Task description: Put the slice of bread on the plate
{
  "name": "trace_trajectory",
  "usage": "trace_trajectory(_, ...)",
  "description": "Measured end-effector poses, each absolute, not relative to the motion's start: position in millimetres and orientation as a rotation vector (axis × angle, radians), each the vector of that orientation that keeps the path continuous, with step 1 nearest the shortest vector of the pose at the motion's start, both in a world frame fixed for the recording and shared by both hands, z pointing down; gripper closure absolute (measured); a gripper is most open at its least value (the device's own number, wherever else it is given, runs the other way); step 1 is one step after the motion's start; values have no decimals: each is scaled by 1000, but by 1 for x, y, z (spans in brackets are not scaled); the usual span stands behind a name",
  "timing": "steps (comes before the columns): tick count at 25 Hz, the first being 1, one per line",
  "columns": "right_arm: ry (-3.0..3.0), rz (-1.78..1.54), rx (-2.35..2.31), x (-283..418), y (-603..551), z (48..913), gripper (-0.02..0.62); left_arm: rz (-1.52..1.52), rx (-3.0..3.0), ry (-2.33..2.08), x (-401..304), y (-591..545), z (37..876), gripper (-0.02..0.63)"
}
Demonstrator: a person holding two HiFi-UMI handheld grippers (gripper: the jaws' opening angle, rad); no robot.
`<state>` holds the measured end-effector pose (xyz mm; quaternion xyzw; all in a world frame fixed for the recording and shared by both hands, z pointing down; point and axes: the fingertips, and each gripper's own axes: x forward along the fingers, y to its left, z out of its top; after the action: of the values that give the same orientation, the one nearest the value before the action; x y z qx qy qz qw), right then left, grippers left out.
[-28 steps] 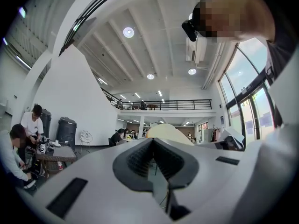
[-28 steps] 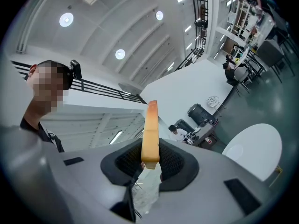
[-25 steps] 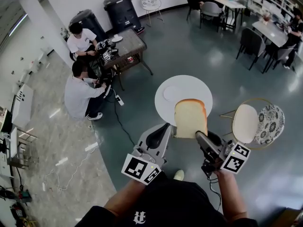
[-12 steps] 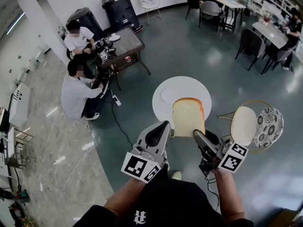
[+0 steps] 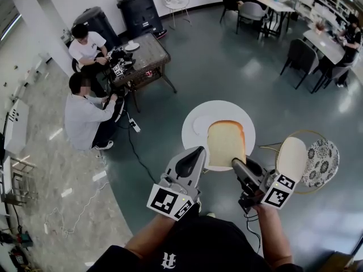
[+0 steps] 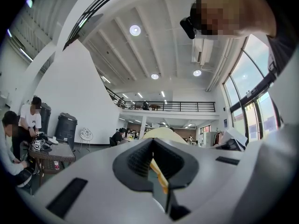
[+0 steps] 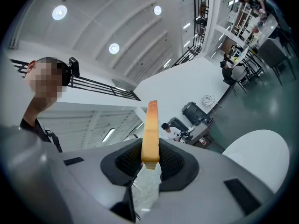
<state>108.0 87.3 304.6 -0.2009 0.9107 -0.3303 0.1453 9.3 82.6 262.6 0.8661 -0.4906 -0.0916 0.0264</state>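
Observation:
A slice of bread (image 5: 227,143) with a tan crust hangs flat between my two grippers, above the near half of a round white table (image 5: 245,115). A small white plate (image 5: 199,124) lies on that table, just beyond the slice's left edge. My left gripper (image 5: 201,153) is shut on the slice's near left corner, and its crust (image 6: 159,175) shows between the jaws. My right gripper (image 5: 237,164) is shut on the near right corner, where the slice (image 7: 150,133) stands edge-on between the pads.
A gold-framed chair with a white seat (image 5: 292,157) and a patterned cushion (image 5: 320,154) stands right of the table. Two people sit at a wicker table (image 5: 146,51) at the far left, with a cable (image 5: 136,146) across the floor. Black bins (image 5: 135,9) line the back wall.
Both grippers have carried the bread forward together. The slice now covers more of the white table and sits closer to the plate. Neither grip has changed.

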Motion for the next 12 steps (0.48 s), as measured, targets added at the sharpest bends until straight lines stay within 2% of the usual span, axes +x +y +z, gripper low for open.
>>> trace_trajectory(12,2605,-1031,-634,50,-4,325,504,-277,2711,-1456,-49,-16,277,600)
